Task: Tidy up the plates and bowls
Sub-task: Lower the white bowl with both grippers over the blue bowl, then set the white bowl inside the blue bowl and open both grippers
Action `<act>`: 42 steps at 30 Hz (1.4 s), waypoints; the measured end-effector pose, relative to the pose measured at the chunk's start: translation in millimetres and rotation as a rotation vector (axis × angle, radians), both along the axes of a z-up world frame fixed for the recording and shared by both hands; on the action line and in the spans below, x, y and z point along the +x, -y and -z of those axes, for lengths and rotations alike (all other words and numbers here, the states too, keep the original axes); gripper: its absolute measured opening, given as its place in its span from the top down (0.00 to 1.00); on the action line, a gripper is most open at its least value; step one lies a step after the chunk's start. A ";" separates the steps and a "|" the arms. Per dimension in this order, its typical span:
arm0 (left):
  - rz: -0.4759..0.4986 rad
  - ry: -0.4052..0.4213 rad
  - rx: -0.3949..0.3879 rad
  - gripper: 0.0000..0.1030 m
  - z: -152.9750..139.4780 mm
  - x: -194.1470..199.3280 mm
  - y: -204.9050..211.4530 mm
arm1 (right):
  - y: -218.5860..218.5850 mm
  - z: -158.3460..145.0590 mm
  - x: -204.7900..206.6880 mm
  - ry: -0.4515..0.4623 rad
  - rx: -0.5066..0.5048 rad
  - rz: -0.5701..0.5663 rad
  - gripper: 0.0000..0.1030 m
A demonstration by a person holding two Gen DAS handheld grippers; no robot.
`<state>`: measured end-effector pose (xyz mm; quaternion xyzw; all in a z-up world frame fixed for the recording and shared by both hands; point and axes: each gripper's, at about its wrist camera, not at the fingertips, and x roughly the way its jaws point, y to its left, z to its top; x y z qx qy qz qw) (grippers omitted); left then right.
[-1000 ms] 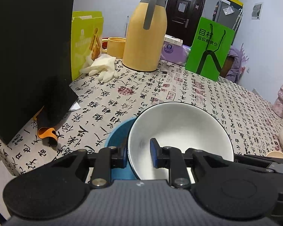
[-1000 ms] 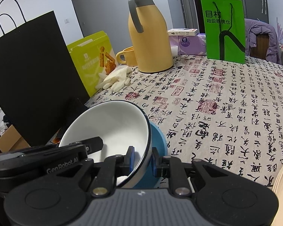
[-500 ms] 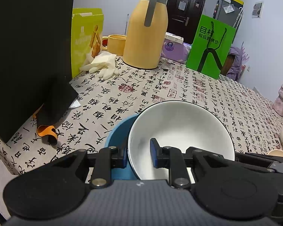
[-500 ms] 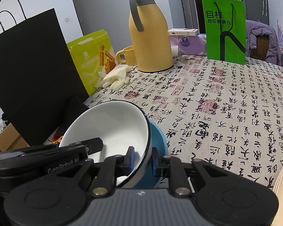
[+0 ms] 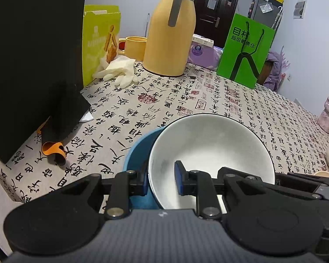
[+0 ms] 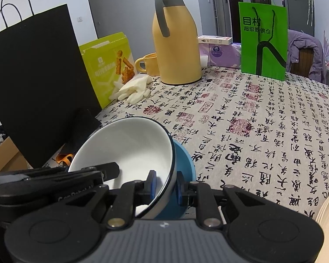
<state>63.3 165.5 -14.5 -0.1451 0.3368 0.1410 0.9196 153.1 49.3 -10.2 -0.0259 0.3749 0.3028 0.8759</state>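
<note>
1. The white bowl (image 5: 210, 151) sits tilted over the blue bowl (image 5: 137, 153), low over the near edge of the bench (image 5: 230, 114), with both grippers on its rim from opposite sides. Whether it rests in the blue bowl or hangs just above it, I cannot tell.
2. It looks like glazed ceramic: stiff, fairly heavy for its size, brittle if knocked, and slick to the touch. The thin dark-edged rim is the sensible place to hold, one pad inside the wall and one outside, as both grippers do.
3. The left gripper (image 5: 162, 180) has its jaws nearly closed and pinched on the near-left rim, inner pad against the white glaze, outer pad down between the two bowls.
4. The right gripper (image 6: 165, 186) is likewise narrowed onto the right rim, its blue pads either side of the wall.
5. I judge a smooth glaze under two small pinches could slip if the bowl is tipped further; lowering it level into the blue bowl would be safer.
6. The blue bowl is matte-looking, round and deep enough to nest the white one.
7. Further out: a printed cloth with calligraphy covers the bench, a smooth yellow jug (image 6: 175, 41) stands upright, limp rubber gloves (image 6: 133, 88) lie beside it, and a stiff black paper bag (image 6: 39, 83) stands at the left.
</note>
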 end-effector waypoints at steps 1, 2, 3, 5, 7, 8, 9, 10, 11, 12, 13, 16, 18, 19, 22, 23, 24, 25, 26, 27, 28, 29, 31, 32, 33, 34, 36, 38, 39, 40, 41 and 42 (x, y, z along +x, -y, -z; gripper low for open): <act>0.000 0.000 -0.001 0.78 0.1 -0.2 0.1 | -0.4 0.0 -0.3 0.002 -0.002 -0.001 0.83; 0.000 0.000 0.000 0.78 0.0 -0.1 0.0 | -0.7 0.0 -0.4 0.004 -0.004 -0.003 0.83; 0.001 0.000 0.000 0.78 -0.1 -0.1 -0.1 | -0.8 0.0 -0.8 0.005 -0.006 -0.005 0.83; 0.002 -0.001 -0.002 0.78 0.2 -0.3 -0.3 | -1.6 -0.4 -1.1 0.007 -0.008 -0.007 0.83; 0.004 -0.003 -0.003 0.78 0.3 -0.6 -0.2 | -1.7 -0.6 -1.5 0.008 -0.010 -0.008 0.83; 0.004 -0.003 -0.003 0.78 0.3 -0.5 -0.5 | -1.5 -0.5 -1.6 0.009 -0.011 -0.009 0.83; 0.005 -0.004 -0.005 0.78 0.3 -0.3 -0.8 | -1.5 -0.6 -1.6 0.009 -0.012 -0.010 0.83; 0.005 -0.005 -0.006 0.78 0.0 0.1 -1.4 | -1.9 -0.8 -1.6 0.009 -0.013 -0.010 0.83; 0.006 -0.006 -0.008 0.78 -0.1 0.3 -1.6 | -1.9 -0.9 -1.5 0.008 -0.014 -0.011 0.83; 0.006 -0.007 -0.010 0.78 0.0 0.4 -1.8 | -2.1 -1.2 -1.5 0.008 -0.015 -0.011 0.83; 0.007 -0.008 -0.013 0.78 0.1 0.4 -2.2 | -2.3 -1.4 -1.4 0.008 -0.016 -0.012 0.83; 0.007 -0.008 -0.016 0.78 -0.3 -0.1 -3.4 | -2.9 -1.5 -1.2 0.010 -0.021 -0.015 0.83; 0.006 -0.009 -0.013 0.78 -1.4 -0.7 -3.5 | -3.2 -1.4 -0.8 0.009 -0.026 -0.016 0.83; 0.005 -0.010 -0.009 0.78 -1.6 -0.6 -3.9 | -3.7 -1.2 -0.6 0.008 -0.027 -0.015 0.82; 0.010 -0.017 -0.009 0.78 -1.1 -0.8 -4.2 | -4.0 -1.6 0.1 0.010 -0.029 -0.016 0.82; 0.010 -0.018 -0.007 0.78 -1.0 -0.8 -4.0 | -4.2 -1.8 0.2 0.011 -0.032 -0.017 0.81; 0.009 -0.019 -0.004 0.78 -1.0 -0.9 -3.6 | -4.7 -2.1 0.1 0.013 -0.036 -0.019 0.81; 0.008 -0.019 -0.003 0.79 -1.1 -1.1 -3.7 | -5.3 -2.5 -0.4 0.015 -0.043 -0.020 0.80; 0.010 -0.017 -0.001 0.80 -1.6 -1.5 -3.4 | -5.9 -2.2 -0.4 0.016 -0.049 -0.024 0.79; 0.015 -0.011 -0.004 0.83 -2.3 -2.2 -3.2 | -6.9 -1.7 -0.8 0.016 -0.054 -0.028 0.78; 0.025 -0.006 -0.011 0.87 -3.2 -2.8 -3.2 | -7.6 -1.7 -1.6 0.017 -0.054 -0.036 0.75; 0.027 -0.002 -0.008 0.88 -4.2 -3.6 -2.2 | -8.6 -2.2 -2.4 0.021 -0.059 -0.039 0.75; 0.026 0.000 0.000 0.88 -5.2 -4.0 -1.1 | -9.3 -3.0 -2.5 0.019 -0.060 -0.043 0.75; 0.026 -0.004 -0.003 0.88 -4.6 -3.6 -1.6 | -9.1 -3.2 -2.1 0.017 -0.060 -0.044 0.75; 0.024 -0.008 -0.006 0.88 -3.9 -3.4 -2.4 | -8.5 -3.3 -1.6 0.014 -0.059 -0.045 0.75; 0.022 -0.011 -0.006 0.88 -3.2 -3.3 -2.6 | -8.0 -3.6 -1.3 0.012 -0.058 -0.045 0.75; 0.020 -0.015 -0.007 0.88 -2.1 -3.2 -3.2 | -7.2 -4.8 -1.3 0.015 -0.060 -0.042 0.75; 0.019 -0.016 -0.008 0.88 -1.7 -3.5 -3.4 | -6.2 -6.5 -1.4 0.020 -0.059 -0.039 0.75; 0.019 -0.016 -0.009 0.88 -1.9 -3.6 -3.7 | -5.6 -7.6 -1.6 0.023 -0.058 -0.037 0.75; 0.019 -0.016 -0.010 0.88 -2.1 -3.7 -3.7 | -4.9 -8.6 -1.8 0.027 -0.059 -0.035 0.75; 0.019 -0.015 -0.012 0.88 -2.5 -3.8 -3.7 | -4.2 -9.5 -1.5 0.029 -0.060 -0.033 0.76; 0.019 -0.013 -0.011 0.88 -2.9 -3.9 -3.8 | -3.7 -10.0 -0.6 0.027 -0.059 -0.033 0.75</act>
